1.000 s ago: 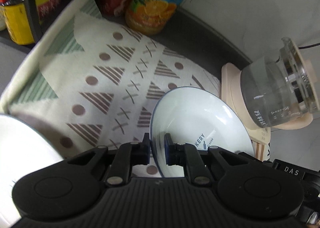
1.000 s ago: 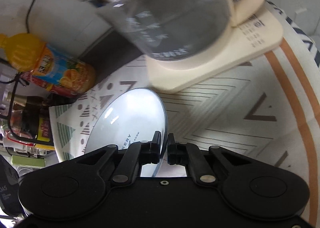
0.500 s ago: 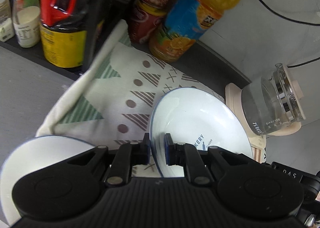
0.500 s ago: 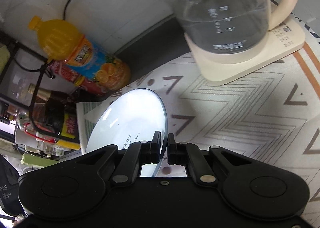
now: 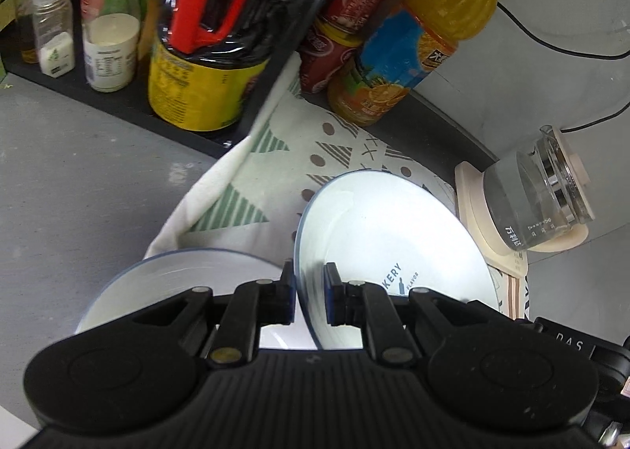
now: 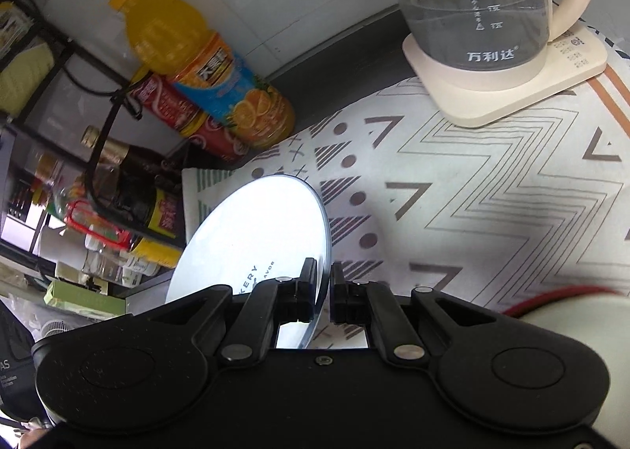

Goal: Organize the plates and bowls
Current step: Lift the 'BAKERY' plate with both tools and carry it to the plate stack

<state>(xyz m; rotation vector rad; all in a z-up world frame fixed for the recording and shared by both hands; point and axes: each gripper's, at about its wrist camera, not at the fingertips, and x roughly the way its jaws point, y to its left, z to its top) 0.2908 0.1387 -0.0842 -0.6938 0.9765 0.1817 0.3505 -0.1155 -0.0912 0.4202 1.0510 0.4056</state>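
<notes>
A white plate with a blue rim point(image 5: 393, 244) is held on edge between both grippers, above the patterned cloth. My left gripper point(image 5: 309, 293) is shut on its rim. My right gripper point(image 6: 323, 293) is shut on the opposite rim of the same plate point(image 6: 256, 236). A second white plate with a blue rim point(image 5: 189, 279) lies below and left of the left gripper. A white dish with a red rim point(image 6: 567, 315) shows at the lower right of the right wrist view.
A glass kettle point(image 6: 480, 12) on a cream base stands at the back right. An orange juice bottle point(image 5: 417, 39), red cans point(image 5: 346, 27) and a dark rack of sauce bottles and jars point(image 5: 204, 55) line the back left. The patterned cloth point(image 6: 492, 193) covers the grey counter.
Both grippers have pulled back and up with the plate. The kettle looks farther away. The second plate at lower left has come further into the left wrist view.
</notes>
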